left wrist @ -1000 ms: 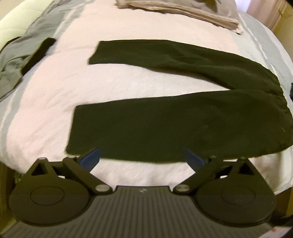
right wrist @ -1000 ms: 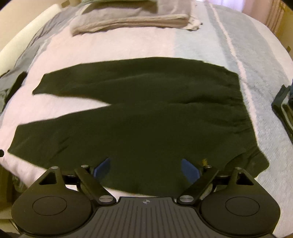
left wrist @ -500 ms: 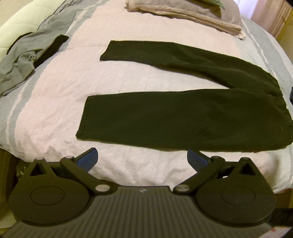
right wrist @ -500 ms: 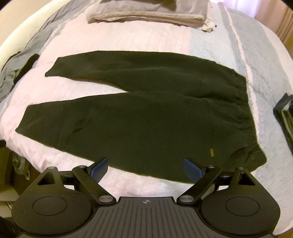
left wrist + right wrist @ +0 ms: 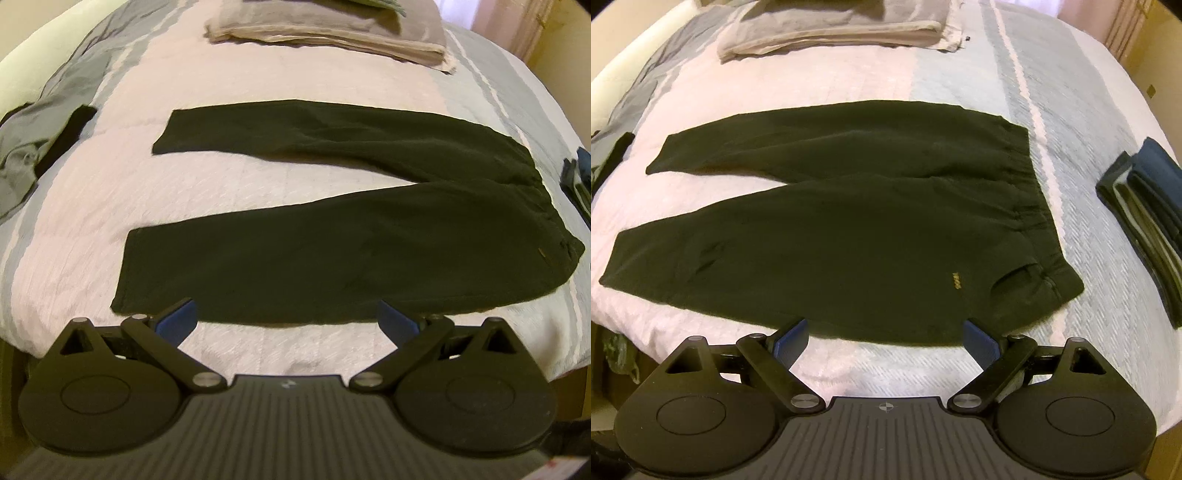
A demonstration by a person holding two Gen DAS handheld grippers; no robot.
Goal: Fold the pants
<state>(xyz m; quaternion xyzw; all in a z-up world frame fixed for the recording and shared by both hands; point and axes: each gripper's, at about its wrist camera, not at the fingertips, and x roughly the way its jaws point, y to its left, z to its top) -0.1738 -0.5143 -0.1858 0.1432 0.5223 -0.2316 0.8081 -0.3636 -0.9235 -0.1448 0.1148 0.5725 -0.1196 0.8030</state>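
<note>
From half a second before, both open, empty grippers, left gripper [image 5: 286, 321] and right gripper [image 5: 886, 338], had moved closer to the pants [image 5: 332, 236] lying flat at 12 o'clock, so grasping seemed next.

No readable text in either view.
The pants [image 5: 849, 236] carry a small yellow embroidered mark [image 5: 956, 279] near the waistband, too small to read; in the left wrist view it shows only as a tiny tan fleck [image 5: 543, 252]. Each gripper body bears a small round emblem [image 5: 885, 406], not legible as a brand.
</note>
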